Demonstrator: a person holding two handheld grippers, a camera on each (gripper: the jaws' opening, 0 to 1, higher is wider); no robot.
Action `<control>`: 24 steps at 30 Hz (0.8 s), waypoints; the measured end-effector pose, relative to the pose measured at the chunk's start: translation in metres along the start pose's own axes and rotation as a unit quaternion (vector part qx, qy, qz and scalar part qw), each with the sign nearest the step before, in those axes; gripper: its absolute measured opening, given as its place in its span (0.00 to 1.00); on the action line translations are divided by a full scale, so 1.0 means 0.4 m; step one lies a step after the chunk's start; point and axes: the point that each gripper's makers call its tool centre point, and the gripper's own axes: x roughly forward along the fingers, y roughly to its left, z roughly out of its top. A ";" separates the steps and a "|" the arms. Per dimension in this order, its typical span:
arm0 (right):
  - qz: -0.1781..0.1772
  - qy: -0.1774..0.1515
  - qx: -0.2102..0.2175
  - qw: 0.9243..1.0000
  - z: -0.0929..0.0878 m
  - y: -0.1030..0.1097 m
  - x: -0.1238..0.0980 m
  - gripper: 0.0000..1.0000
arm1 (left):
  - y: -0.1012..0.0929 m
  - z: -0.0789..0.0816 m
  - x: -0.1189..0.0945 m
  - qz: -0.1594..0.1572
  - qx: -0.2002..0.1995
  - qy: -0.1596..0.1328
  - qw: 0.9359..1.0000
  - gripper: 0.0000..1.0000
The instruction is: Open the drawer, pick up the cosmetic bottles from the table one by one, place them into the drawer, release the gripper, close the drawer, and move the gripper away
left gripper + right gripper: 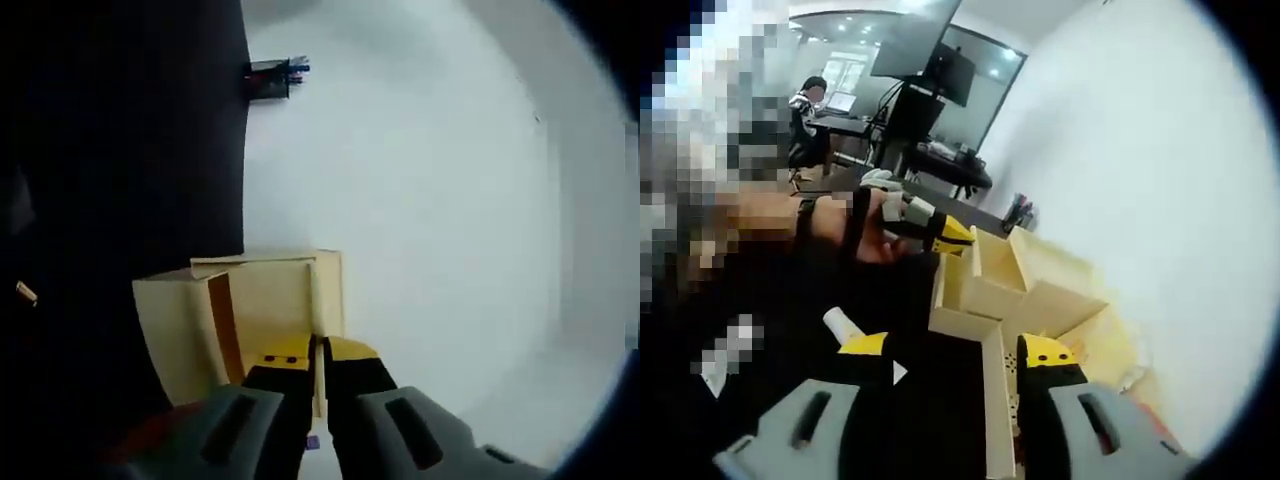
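No legible text, label, brand or number appears in either view. All surfaces show no readable markings.

An office or lab workroom is showing in the right gripper view: a large dark monitor point(948, 72) is standing on a desk point(940, 165) at 12 o'clock, a person point(805, 120) is sitting at another desk point(845, 124) by a bright window point(845, 72) at 11 o'clock, ceiling spotlights are glowing, and plain white walls point(1140, 170) are running along the 3 o'clock side.
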 end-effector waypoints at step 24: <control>0.004 0.008 -0.004 1.000 -0.008 0.017 0.006 0.45 | 0.001 0.018 -0.064 -0.005 -0.014 0.009 1.000 0.07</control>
